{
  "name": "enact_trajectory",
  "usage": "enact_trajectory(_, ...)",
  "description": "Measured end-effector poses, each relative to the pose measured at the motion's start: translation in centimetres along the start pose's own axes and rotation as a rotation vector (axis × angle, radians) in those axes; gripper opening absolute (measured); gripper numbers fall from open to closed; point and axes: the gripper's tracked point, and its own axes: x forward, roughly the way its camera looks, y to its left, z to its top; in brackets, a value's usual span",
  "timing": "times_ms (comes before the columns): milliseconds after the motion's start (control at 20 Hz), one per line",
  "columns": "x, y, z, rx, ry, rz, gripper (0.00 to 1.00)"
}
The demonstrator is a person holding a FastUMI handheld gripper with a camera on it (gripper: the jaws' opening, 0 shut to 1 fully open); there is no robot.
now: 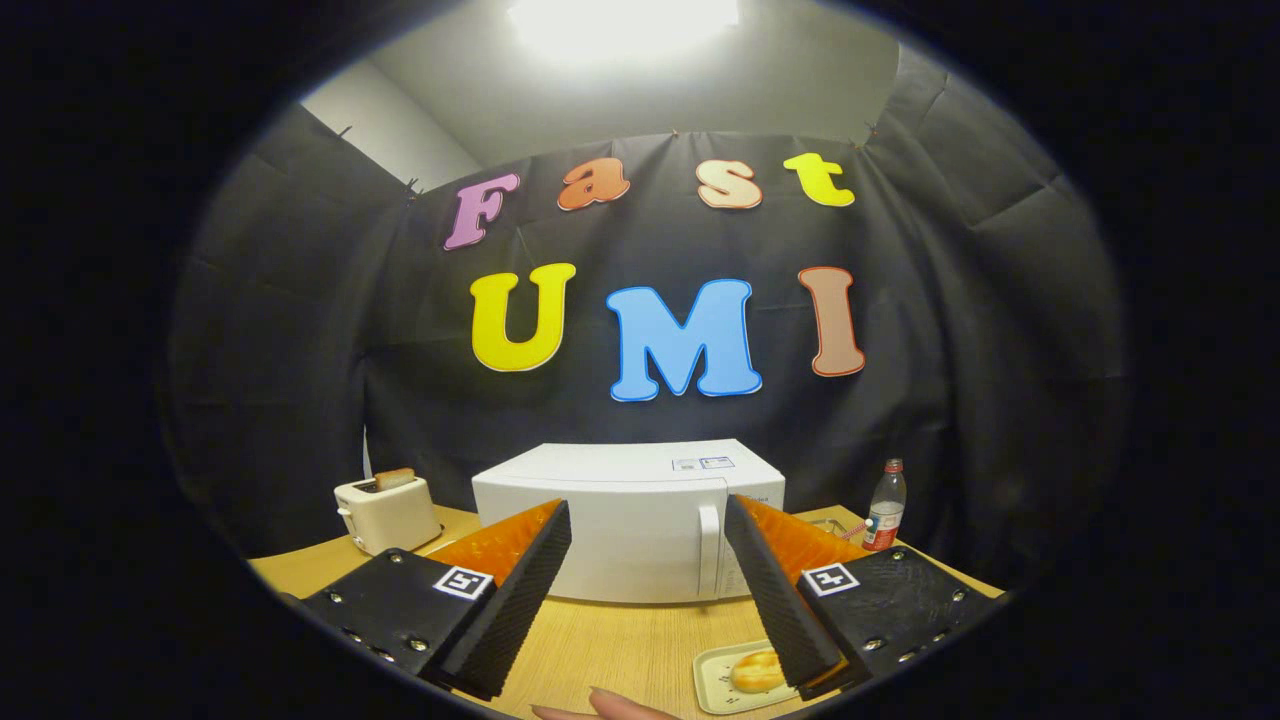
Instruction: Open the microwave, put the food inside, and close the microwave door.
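A white microwave (630, 520) stands on the wooden table (610, 650) straight ahead of my fingers, its door shut and its vertical handle (708, 550) near the right side. A bun (757, 670) lies on a small pale tray (715, 685) close by, partly behind my right finger (775, 590). My gripper (648, 520) hangs above the table, open, with nothing between the ribbed black pads. The left finger (520, 590) stands clear of the microwave's front.
A cream toaster (385, 512) with a slice of bread sticking up stands left of the microwave. A clear bottle (885, 508) with a red cap stands to its right. Fingertips of a person's hand (600, 708) show at the near table edge.
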Motion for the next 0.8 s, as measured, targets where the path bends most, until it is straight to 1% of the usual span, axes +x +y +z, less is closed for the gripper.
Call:
enact_trajectory(150, 2.5, -1.0, -1.3, -0.02, -0.011, -0.026, 0.97)
enact_trajectory(350, 5.6, -2.1, -3.8, -0.053, 0.013, -0.047, 0.97)
enact_trajectory(500, 7.7, -3.5, -4.6, -0.078, -0.014, -0.09, 0.97)
enact_trajectory(550, 8.4, -3.7, -5.3, -0.079, -0.003, -0.093, 0.97)
enact_trajectory(800, 11.9, -4.5, -7.5, -0.016, 0.027, -0.092, 0.97)
